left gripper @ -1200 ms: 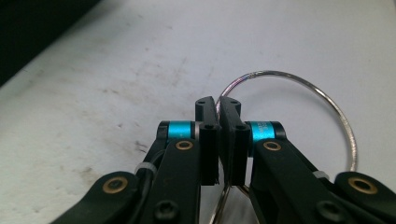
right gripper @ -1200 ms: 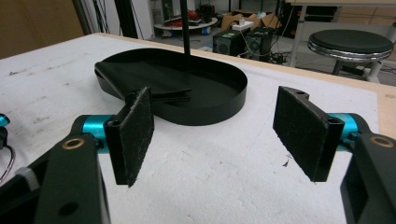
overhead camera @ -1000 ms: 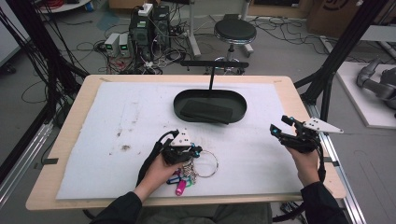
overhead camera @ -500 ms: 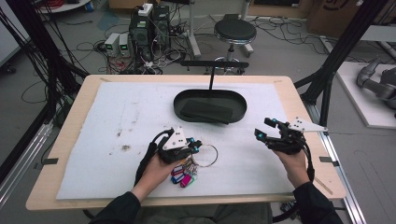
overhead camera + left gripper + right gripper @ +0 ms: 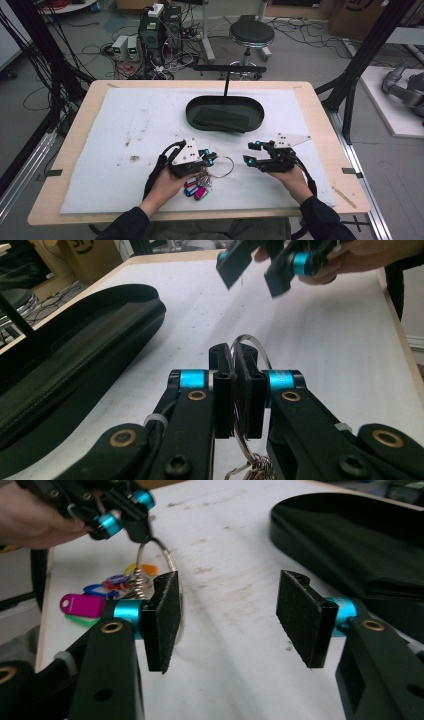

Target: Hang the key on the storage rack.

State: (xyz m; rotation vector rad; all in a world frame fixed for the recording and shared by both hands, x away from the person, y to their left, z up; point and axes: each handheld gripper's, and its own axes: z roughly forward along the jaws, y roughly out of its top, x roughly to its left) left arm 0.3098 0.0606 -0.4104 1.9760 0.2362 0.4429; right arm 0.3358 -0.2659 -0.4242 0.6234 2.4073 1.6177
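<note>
A thin metal key ring [image 5: 226, 168] carries several coloured key tags [image 5: 196, 190] that lie on the white mat. My left gripper [image 5: 213, 159] is shut on the ring; in the left gripper view the ring [image 5: 256, 347] stands pinched between the closed pads [image 5: 233, 352]. My right gripper [image 5: 251, 153] hovers just right of the ring, open. Its jaws have just been closing, and nothing lies between them [image 5: 235, 615]. In the right gripper view the ring [image 5: 167, 556] passes behind one pad [image 5: 162, 617], with the tags [image 5: 82, 604] beyond it.
A black oval tray [image 5: 191, 107] with a flat black pad [image 5: 222, 119] in it sits behind both grippers at mid-table. A black post with a crossbar [image 5: 227, 75] rises at its far side. The white mat [image 5: 125, 125] covers most of the wooden table.
My right gripper has moved left, toward the ring, and its jaws have narrowed. The left gripper still holds the ring, which has shifted little.
</note>
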